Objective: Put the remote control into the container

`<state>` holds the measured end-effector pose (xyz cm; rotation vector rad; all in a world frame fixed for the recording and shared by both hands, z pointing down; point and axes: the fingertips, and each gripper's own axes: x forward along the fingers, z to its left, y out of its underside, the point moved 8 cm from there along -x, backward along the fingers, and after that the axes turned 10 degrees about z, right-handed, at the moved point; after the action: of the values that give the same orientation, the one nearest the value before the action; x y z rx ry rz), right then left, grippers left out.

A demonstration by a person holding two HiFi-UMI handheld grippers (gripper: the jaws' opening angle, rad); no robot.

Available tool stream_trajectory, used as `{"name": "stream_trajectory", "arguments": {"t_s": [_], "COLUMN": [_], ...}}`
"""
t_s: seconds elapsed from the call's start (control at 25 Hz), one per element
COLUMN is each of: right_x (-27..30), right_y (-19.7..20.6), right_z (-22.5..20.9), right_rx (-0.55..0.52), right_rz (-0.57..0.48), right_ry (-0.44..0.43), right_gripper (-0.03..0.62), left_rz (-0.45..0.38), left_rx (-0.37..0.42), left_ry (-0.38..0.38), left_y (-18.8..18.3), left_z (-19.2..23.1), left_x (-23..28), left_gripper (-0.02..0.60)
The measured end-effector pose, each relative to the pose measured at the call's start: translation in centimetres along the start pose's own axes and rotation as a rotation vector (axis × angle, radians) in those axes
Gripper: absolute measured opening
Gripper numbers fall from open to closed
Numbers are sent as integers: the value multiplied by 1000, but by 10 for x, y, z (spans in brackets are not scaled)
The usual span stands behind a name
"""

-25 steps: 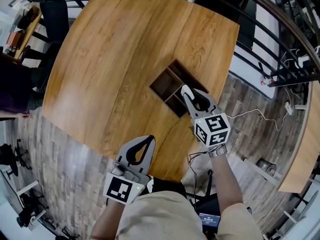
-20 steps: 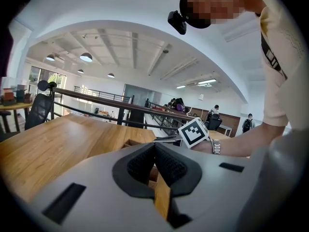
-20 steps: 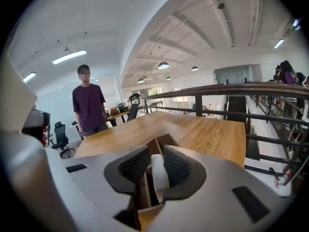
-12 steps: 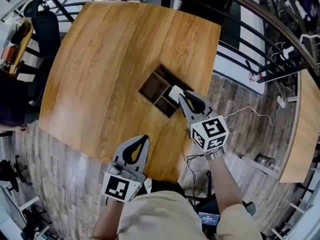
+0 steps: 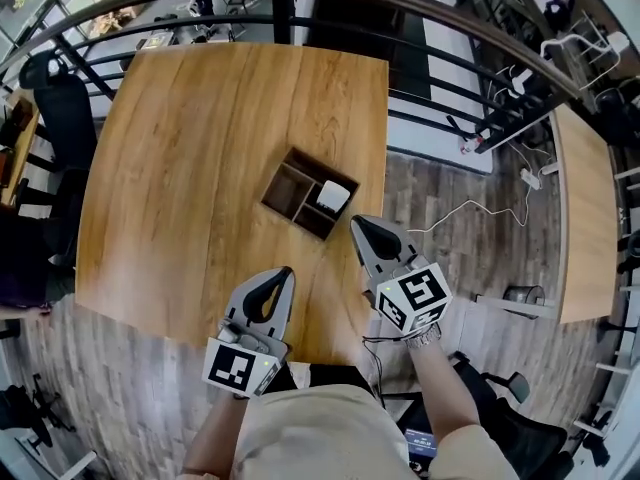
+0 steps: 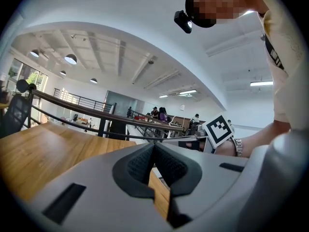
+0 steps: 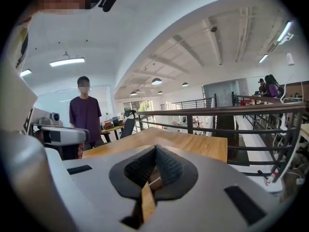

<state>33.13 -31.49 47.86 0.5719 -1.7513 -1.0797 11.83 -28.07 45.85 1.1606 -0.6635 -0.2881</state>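
Note:
In the head view a dark wooden container (image 5: 297,197) with compartments sits near the right edge of the wooden table (image 5: 190,158). A white remote control (image 5: 333,198) lies in its right compartment. My right gripper (image 5: 355,224) is shut and empty, just below and right of the container, apart from it. My left gripper (image 5: 284,272) is shut and empty near the table's front edge. In the left gripper view the left gripper (image 6: 154,144) has its jaws closed tip to tip. In the right gripper view the right gripper (image 7: 155,148) shows the same, tilted upward over the table.
A black metal railing (image 5: 440,58) runs behind and right of the table. A white cable (image 5: 480,208) lies on the plank floor (image 5: 440,198) at right. A second table (image 5: 583,208) stands far right. An office chair (image 5: 50,78) is at left. A person in purple (image 7: 85,117) stands beyond.
My right gripper has pulled back from the container and let go of the remote control, which now lies in the right compartment. The view has shifted, with both grippers nearer the table's front edge.

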Motion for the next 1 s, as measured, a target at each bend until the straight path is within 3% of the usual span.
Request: {"name": "stream_trajectory", "arguments": {"t_s": [0.36, 0.52, 0.72, 1.0], "right_x": [-35, -43, -46, -51], "right_y": [-5, -9, -11, -4], "right_z": [110, 157, 205, 240], "right_rx": [47, 55, 120, 196], "right_rz": [-23, -36, -92, -95], "right_ry": [27, 44, 24, 59], "right_gripper": [17, 17, 17, 17], "left_rz": [-25, -35, -41, -14], "left_rx": [-15, 29, 72, 23], "left_ry": [148, 182, 195, 199], "left_y": [-11, -17, -12, 1], "left_z": [22, 26, 31, 29], "left_x": [-53, -76, -101, -129], "left_gripper": [11, 11, 11, 11]}}
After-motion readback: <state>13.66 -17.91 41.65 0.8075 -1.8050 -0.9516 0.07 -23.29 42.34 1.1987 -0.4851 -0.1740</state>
